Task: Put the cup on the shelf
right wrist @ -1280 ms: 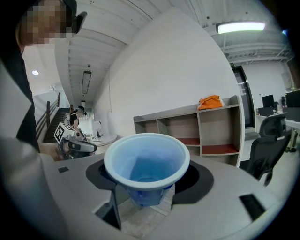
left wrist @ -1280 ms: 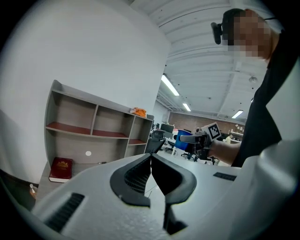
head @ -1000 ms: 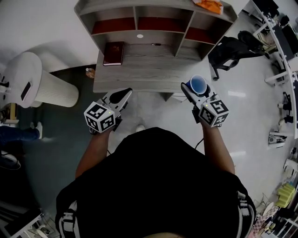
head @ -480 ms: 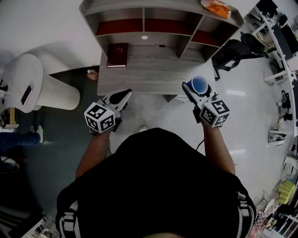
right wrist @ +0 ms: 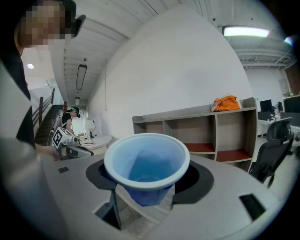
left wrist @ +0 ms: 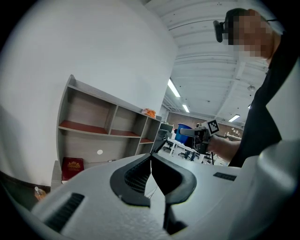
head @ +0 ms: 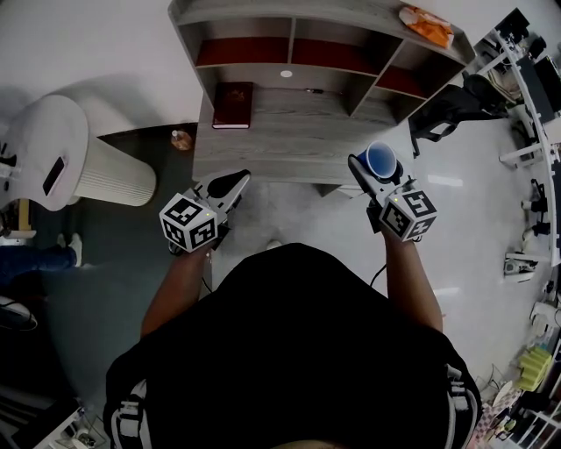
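A blue cup (head: 380, 159) stands upright and empty between the jaws of my right gripper (head: 372, 171), which is shut on it just off the desk's front right corner. In the right gripper view the cup (right wrist: 146, 164) fills the middle, with the grey shelf unit (right wrist: 201, 126) behind it. That shelf unit (head: 307, 39) rises at the back of the wooden desk (head: 280, 140). My left gripper (head: 235, 178) hovers at the desk's front left edge. Its jaws (left wrist: 151, 159) are shut with nothing between them.
A dark red book (head: 233, 92) lies on the desk's left side, and a small white disc (head: 287, 74) sits further back. Orange cloth (head: 427, 24) rests on the shelf top. A black office chair (head: 447, 110) stands right; a white ribbed cylinder (head: 105, 171) and small bottle (head: 181, 138) stand left.
The desk and shelf have slid right and down in the head view, so both grippers are nearer the desk. The cup stays held; the left jaws stay closed.
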The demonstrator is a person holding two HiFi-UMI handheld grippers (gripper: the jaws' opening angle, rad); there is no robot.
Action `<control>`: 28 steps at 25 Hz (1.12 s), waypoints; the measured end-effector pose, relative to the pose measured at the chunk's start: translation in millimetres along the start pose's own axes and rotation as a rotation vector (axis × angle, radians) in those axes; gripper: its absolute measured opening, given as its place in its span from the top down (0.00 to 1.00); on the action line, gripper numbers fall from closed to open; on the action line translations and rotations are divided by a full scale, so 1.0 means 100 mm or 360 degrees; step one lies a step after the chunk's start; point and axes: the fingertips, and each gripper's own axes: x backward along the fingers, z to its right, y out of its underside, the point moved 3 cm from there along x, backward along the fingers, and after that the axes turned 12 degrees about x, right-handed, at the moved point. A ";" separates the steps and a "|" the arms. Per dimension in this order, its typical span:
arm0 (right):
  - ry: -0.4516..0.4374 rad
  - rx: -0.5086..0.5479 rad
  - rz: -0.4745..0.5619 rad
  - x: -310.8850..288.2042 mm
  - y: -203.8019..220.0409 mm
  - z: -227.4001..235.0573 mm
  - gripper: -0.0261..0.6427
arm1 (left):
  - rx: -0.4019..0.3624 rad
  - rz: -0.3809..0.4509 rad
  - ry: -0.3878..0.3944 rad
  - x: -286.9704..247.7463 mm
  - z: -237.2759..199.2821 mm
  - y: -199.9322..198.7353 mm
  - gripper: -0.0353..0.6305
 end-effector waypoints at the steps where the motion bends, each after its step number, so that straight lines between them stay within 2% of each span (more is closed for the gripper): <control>1: -0.0005 0.0003 0.0000 -0.04 -0.01 -0.02 0.50 | 0.0001 0.0005 -0.0006 0.03 -0.03 -0.01 0.92; 13: -0.0059 0.0082 0.0014 -0.29 -0.25 -0.30 0.50 | 0.0019 0.0047 -0.0033 0.35 -0.24 -0.01 0.92; 20: -0.0044 0.0100 0.0040 -0.24 -0.32 -0.32 0.50 | -0.0015 0.0105 -0.0041 0.49 -0.16 -0.09 0.92; 28: -0.0047 0.0093 0.0047 -0.26 -0.30 -0.26 0.50 | 0.0018 0.0082 -0.0075 0.50 -0.19 0.04 0.92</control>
